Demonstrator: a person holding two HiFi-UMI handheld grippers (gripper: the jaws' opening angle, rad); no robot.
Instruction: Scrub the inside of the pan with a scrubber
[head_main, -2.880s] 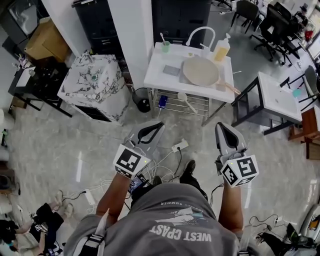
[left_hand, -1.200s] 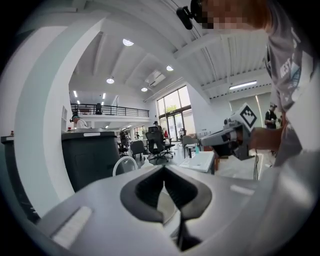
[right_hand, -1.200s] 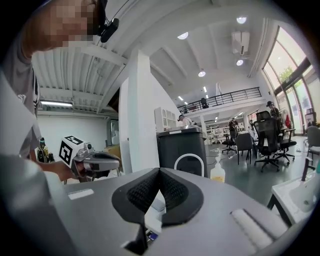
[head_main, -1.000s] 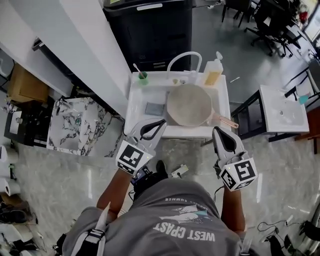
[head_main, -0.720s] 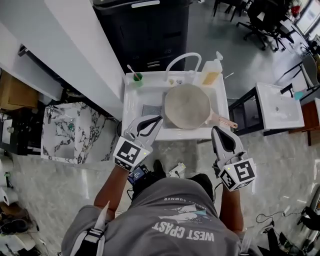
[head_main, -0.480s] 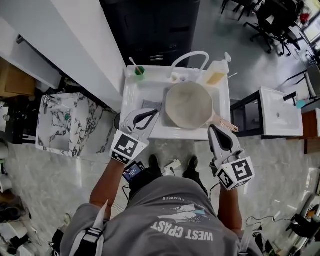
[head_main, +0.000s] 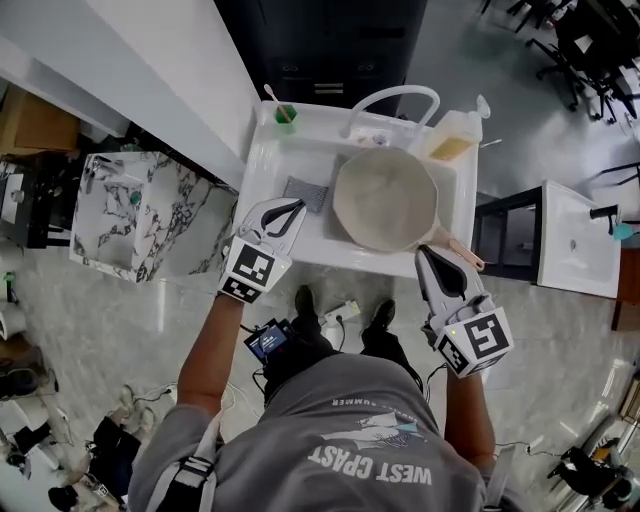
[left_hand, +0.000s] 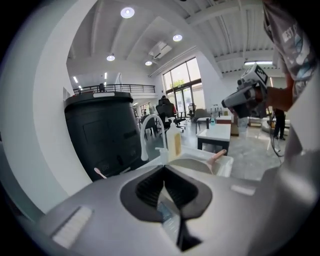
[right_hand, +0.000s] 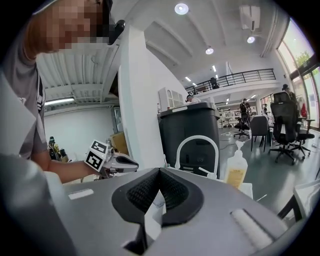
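Left gripper (head_main: 290, 208): on an outstretched forearm, nose pitched downward over the near-left rim of the sink (head_main: 262, 160); jaws pressed together, nothing between.
Right gripper (head_main: 427, 253): kept closer to the body, nose also dipped, at the sink's front edge; jaws likewise together, empty.
Scrubber (head_main: 308, 190): grey square pad, flat on the sink floor, left of the pan, just ahead of the left gripper's tip; contact not discernible.
Pan (head_main: 385, 198): round, pale inside, resting in the sink's right half, in front of the faucet (head_main: 392, 97) and soap bottle (head_main: 455, 137); handle (head_main: 462, 250) jutting over the front-right rim, just beside the right gripper's tip, apart from it.
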